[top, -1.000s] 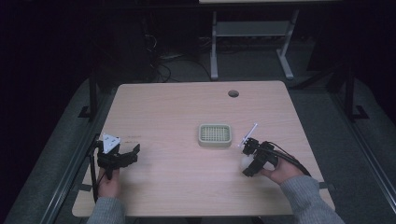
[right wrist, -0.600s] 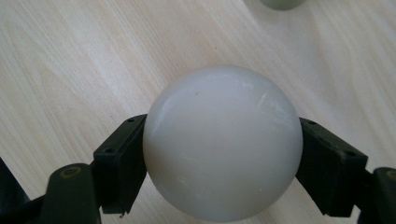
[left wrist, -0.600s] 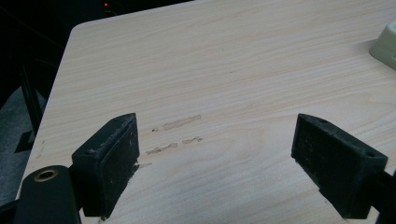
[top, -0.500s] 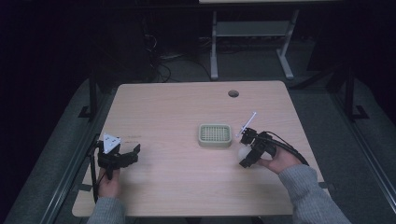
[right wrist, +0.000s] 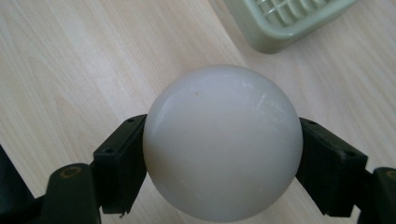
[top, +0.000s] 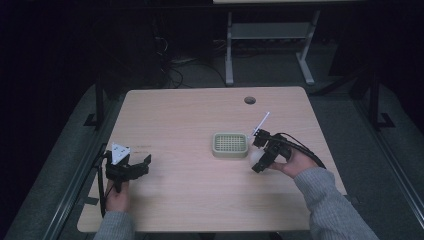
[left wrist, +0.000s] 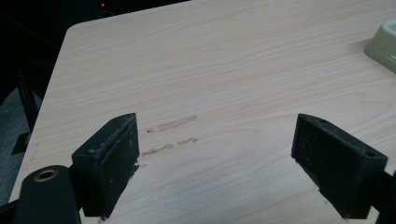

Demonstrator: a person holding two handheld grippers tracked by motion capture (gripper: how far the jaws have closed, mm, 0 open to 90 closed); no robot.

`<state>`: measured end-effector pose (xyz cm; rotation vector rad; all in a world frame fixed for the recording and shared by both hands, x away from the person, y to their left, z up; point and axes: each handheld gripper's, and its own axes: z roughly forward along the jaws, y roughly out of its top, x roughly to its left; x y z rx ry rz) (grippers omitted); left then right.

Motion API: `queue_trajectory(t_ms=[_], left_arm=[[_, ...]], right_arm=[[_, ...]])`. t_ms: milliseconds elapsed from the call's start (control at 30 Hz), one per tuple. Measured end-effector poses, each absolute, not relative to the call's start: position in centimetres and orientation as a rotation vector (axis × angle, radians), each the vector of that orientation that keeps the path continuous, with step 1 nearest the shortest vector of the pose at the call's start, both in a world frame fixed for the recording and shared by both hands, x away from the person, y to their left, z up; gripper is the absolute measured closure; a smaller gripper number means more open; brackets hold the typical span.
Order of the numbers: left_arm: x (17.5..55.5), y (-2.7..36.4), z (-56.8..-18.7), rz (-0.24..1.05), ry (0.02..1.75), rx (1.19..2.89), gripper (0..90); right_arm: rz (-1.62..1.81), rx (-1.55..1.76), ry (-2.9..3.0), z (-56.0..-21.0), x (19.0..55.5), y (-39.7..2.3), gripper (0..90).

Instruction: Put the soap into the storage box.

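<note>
high: above, looking forward-down, far | gripper views: close, low | shared: table [top: 190, 125], tray [top: 230, 145]

A smooth white ball [right wrist: 220, 142], glossy and unmarked, is clamped between the right tongs [right wrist: 222, 163], just beside the green slotted tray [right wrist: 285, 18].

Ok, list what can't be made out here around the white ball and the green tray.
- Underside of the white ball, right gripper view: the ball itself hides whether it rests on the table.
- Green tray: cut off by the top edge in the right gripper view and by the right edge in the left gripper view.
- Ball in the high view: mostly covered by the right gripper.
</note>
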<state>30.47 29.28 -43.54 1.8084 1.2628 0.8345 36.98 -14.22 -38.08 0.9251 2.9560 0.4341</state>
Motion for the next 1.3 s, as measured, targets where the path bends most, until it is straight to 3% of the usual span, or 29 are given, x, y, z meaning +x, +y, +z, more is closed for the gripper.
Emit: queue_trajectory(t_ms=[1300], left_arm=[[30.5, 29.4, -43.5, 0.840, 1.264, 1.806, 14.8]], right_arm=[[0.434, 0.871, 2.996, -35.4, 41.2, -10.5, 22.9]])
